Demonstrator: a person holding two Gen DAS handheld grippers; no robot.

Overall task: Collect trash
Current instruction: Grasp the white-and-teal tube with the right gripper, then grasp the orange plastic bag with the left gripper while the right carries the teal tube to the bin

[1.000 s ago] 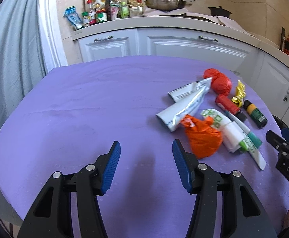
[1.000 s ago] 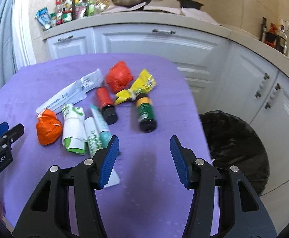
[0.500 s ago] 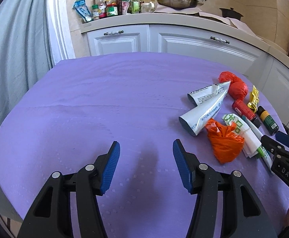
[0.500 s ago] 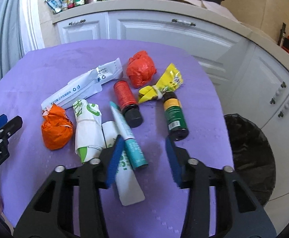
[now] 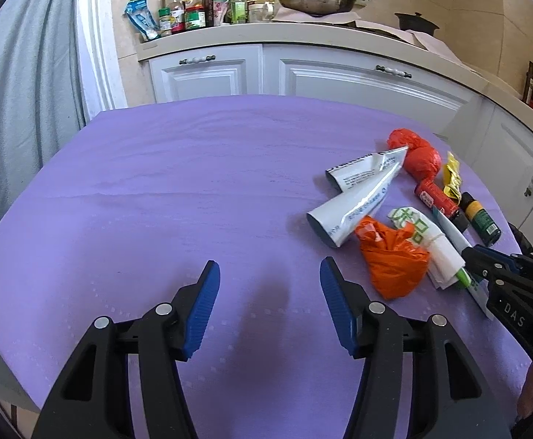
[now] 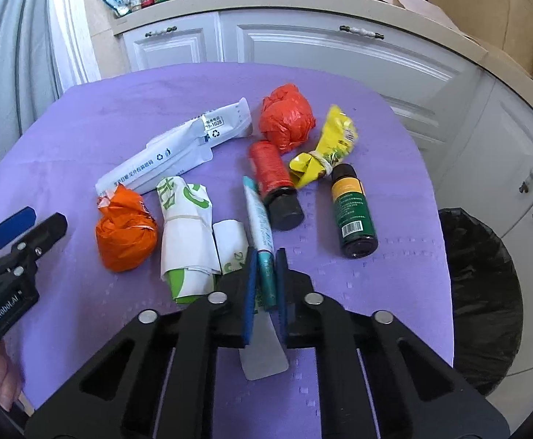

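Right tool (image 6: 266, 278) clamped on the tube (image 6: 261, 226) near the bench's (image 6: 394, 285) right edge, mid-body, likely light, soft and slippery; left tool (image 5: 270, 303) half-open, empty.

purple table cover (image 6: 394, 168) | orange bag (image 6: 125, 234) | yellow wrapper (image 6: 325, 150) | teal-white tube (image 6: 261, 226)

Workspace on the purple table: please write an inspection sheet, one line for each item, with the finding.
Surface: purple table cover, bare on the left half.
Job's things: teal tube, orange bag, red bag, white pouch, yellow wrapper, red bottle, green bottle, rolled wrappers.
Bin: black-lined bin beside the table.
Clutter: nothing seen on the table.
Grippers: right tool shut on the teal tube; left tool open, empty.
Cables: nothing seen.
Surroundings: white cabinets, counter with jars.
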